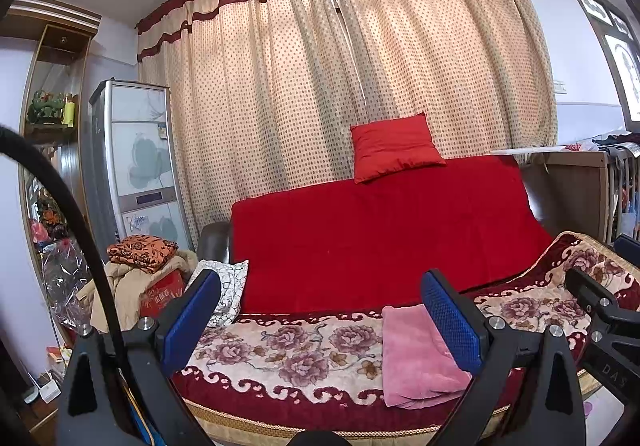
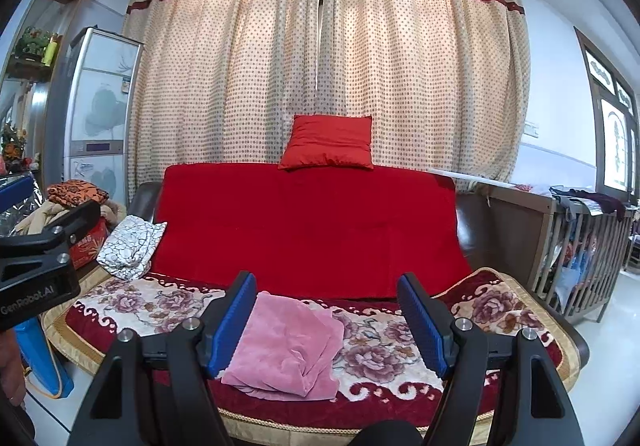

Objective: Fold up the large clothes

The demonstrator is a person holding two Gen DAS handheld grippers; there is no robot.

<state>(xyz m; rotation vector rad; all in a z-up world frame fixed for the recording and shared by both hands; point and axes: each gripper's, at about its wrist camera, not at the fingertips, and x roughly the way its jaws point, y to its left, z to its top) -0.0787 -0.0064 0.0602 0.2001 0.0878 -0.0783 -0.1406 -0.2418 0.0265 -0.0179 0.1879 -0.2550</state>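
A pink garment (image 1: 420, 356) lies folded into a small bundle on the sofa's floral seat cover (image 1: 288, 358), near the front edge. In the right wrist view the pink garment (image 2: 286, 346) sits just beyond and between my fingers. My left gripper (image 1: 320, 318) is open and empty, held in the air in front of the sofa, left of the garment. My right gripper (image 2: 326, 314) is open and empty, above the seat's front edge. The right gripper also shows in the left wrist view (image 1: 600, 310), and the left gripper in the right wrist view (image 2: 44, 246).
A red blanket (image 2: 312, 226) covers the sofa back, with a red cushion (image 2: 328, 142) on top. A black-and-white cloth (image 2: 132, 242) lies at the seat's left end. A clothes pile (image 1: 140, 266) and cabinet (image 1: 132, 158) stand left; a wooden crib (image 2: 580, 246) stands right.
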